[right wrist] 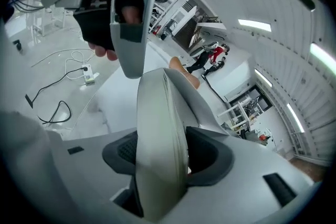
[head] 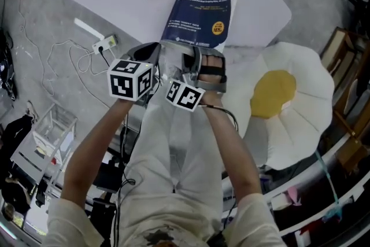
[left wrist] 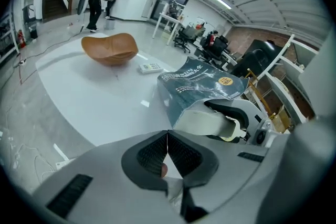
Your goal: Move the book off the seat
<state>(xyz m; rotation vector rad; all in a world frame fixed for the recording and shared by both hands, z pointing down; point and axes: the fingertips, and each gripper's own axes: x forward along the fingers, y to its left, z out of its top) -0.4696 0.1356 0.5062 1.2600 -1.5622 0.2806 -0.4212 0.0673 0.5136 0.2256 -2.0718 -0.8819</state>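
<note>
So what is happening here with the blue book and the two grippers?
A person works with a gripper in each hand. The right gripper holds the blue book by its page edge, the jaws closed on it. The book's far end reaches over the white table, clear of the egg-shaped cushion beside it. The left gripper is shut and empty, close beside the right one.
</note>
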